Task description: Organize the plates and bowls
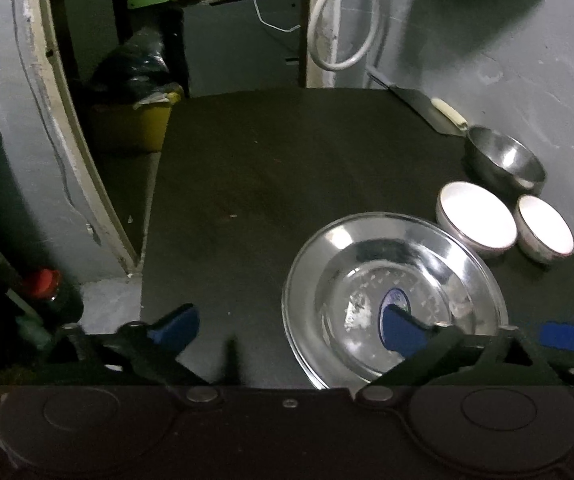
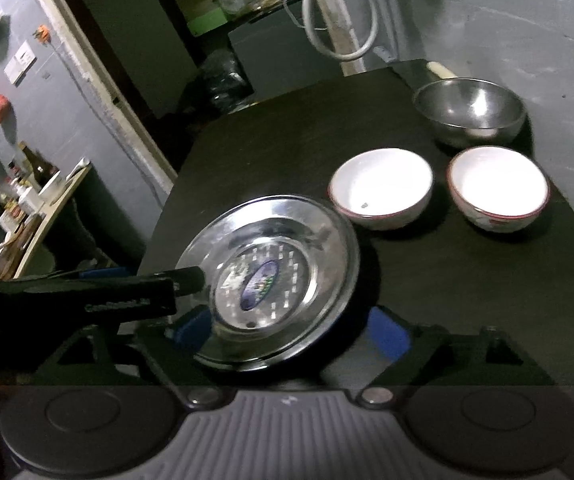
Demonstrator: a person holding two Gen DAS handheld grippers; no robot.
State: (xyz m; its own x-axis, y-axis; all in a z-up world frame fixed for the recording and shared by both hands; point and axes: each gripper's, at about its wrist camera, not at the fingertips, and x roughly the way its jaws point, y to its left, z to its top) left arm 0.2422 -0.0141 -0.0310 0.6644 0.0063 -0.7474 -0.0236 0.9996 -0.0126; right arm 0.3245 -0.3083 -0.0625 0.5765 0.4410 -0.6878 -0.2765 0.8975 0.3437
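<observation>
A steel plate (image 1: 439, 264) (image 2: 311, 236) with a blue sticker in its middle lies on the dark table (image 1: 267, 180) near the front edge. My left gripper (image 1: 287, 328) is open: one blue pad hangs over the plate's middle, the other over bare table. Its dark finger (image 2: 127, 292) reaches the plate's left rim in the right wrist view. My right gripper (image 2: 291, 330) is open, its pads flanking the plate's near rim without pressing it. Behind stand two white bowls (image 1: 475, 218) (image 1: 545, 228) (image 2: 383, 182) (image 2: 499, 184) and a steel bowl (image 1: 505, 158) (image 2: 469, 108).
A cleaver with a cream handle (image 1: 449, 112) lies at the table's far right by the grey wall. A white hose (image 1: 347, 20) hangs behind. Left of the table are a yellow bin (image 1: 139, 124), a red-capped bottle (image 1: 43, 282) and a cluttered shelf (image 2: 27, 200).
</observation>
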